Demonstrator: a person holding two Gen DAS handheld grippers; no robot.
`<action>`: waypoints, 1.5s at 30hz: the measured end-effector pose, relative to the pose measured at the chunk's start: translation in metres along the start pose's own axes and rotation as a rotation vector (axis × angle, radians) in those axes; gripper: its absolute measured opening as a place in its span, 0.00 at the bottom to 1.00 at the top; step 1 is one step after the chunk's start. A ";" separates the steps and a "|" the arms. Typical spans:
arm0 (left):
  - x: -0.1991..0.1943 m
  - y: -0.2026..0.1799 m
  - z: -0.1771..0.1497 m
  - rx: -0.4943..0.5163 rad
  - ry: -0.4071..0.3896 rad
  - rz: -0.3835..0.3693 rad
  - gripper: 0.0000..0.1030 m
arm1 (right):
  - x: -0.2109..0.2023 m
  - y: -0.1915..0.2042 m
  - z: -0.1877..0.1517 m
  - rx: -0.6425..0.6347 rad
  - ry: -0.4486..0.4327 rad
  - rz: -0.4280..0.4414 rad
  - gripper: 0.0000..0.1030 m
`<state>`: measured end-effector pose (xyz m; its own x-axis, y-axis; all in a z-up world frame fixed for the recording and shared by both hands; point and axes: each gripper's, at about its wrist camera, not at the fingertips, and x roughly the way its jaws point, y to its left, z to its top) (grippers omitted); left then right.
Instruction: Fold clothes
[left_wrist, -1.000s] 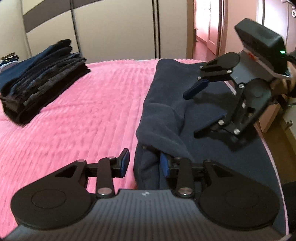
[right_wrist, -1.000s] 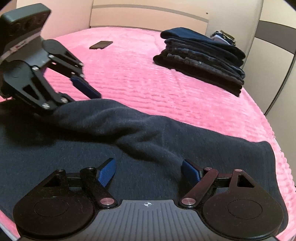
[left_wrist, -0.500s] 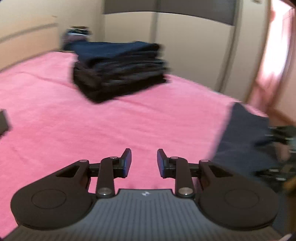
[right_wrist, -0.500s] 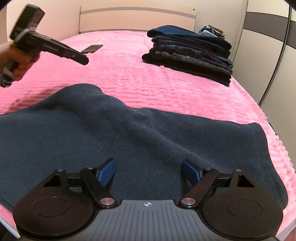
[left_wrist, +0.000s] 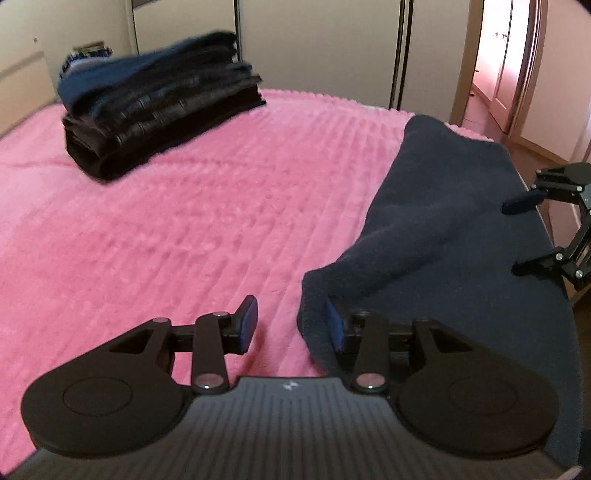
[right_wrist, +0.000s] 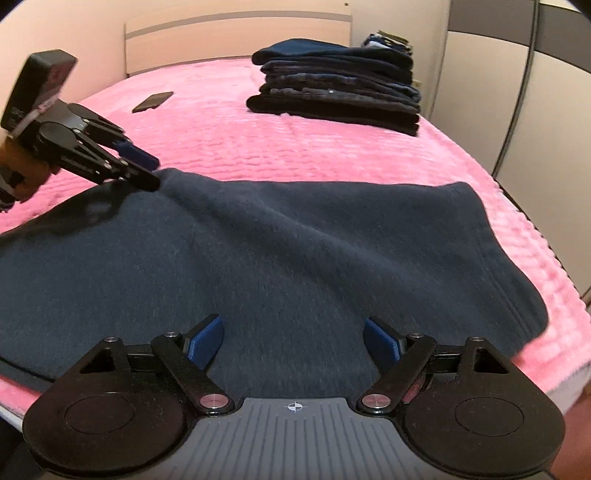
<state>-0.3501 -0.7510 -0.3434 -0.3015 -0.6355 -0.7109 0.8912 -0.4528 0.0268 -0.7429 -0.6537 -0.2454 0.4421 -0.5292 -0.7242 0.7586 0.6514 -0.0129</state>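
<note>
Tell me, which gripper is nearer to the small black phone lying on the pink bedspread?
Left. In the right wrist view the left gripper is at the dark blue garment's far edge, below the phone; the right gripper hovers over the garment's near side.

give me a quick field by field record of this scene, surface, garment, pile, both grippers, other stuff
surface: pink ribbed bedspread
garment: dark navy fleece garment, spread flat near the bed's edge, one fold raised
pile: stack of folded dark clothes at the far side of the bed
left gripper: jaws open, straddling the garment's raised corner
right gripper: jaws open wide, over the garment, gripping nothing
other: flat dark phone-like object on the bedspread; wardrobe doors behind
</note>
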 end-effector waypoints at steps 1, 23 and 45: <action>-0.011 -0.003 0.000 -0.001 -0.014 0.013 0.34 | -0.003 0.002 -0.001 0.004 -0.005 0.003 0.80; -0.259 -0.079 -0.254 -0.568 0.076 0.475 0.29 | -0.079 0.063 -0.032 0.078 -0.052 0.080 0.80; -0.391 -0.091 -0.437 -1.448 -0.477 0.655 0.39 | -0.078 0.297 -0.013 -0.258 -0.099 0.409 0.80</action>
<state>-0.1654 -0.1878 -0.3755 0.4007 -0.7169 -0.5706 0.3743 0.6965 -0.6122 -0.5585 -0.4123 -0.2016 0.7317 -0.2430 -0.6368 0.3757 0.9233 0.0794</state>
